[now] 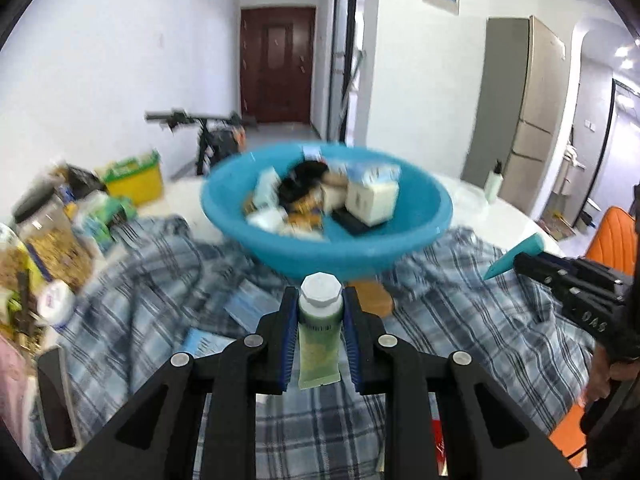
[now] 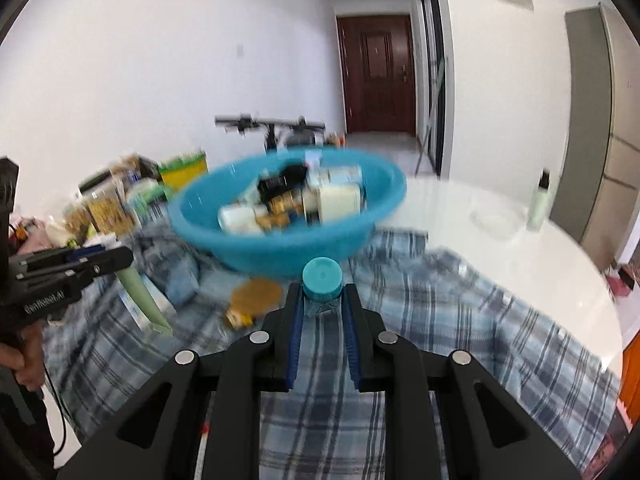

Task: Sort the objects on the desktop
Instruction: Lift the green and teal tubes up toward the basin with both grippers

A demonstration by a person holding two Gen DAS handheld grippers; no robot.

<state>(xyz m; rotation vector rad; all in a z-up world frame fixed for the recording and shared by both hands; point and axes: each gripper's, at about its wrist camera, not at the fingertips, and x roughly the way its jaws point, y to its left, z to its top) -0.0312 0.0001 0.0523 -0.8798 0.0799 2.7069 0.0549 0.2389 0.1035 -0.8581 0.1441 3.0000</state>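
Observation:
My left gripper (image 1: 320,296) is shut on a green tube (image 1: 319,344) with a white cap, held just below the cap. The right wrist view shows that gripper (image 2: 120,258) at the left with the green tube (image 2: 144,300) hanging from it. My right gripper (image 2: 322,292) is shut on a teal-capped tube (image 2: 322,276); in the left wrist view this teal tube (image 1: 516,256) sticks out of the gripper (image 1: 520,262). Both hang above the plaid cloth, short of a blue basin (image 1: 424,216) that holds several boxes and bottles.
A plaid cloth (image 1: 460,320) covers part of the white round table (image 2: 520,264). Jars and a yellow-green box (image 1: 136,176) crowd the left. A phone (image 1: 56,396), blue packets (image 1: 248,304) and a wooden disc (image 1: 374,298) lie on the cloth. A white bottle (image 2: 540,200) stands far right.

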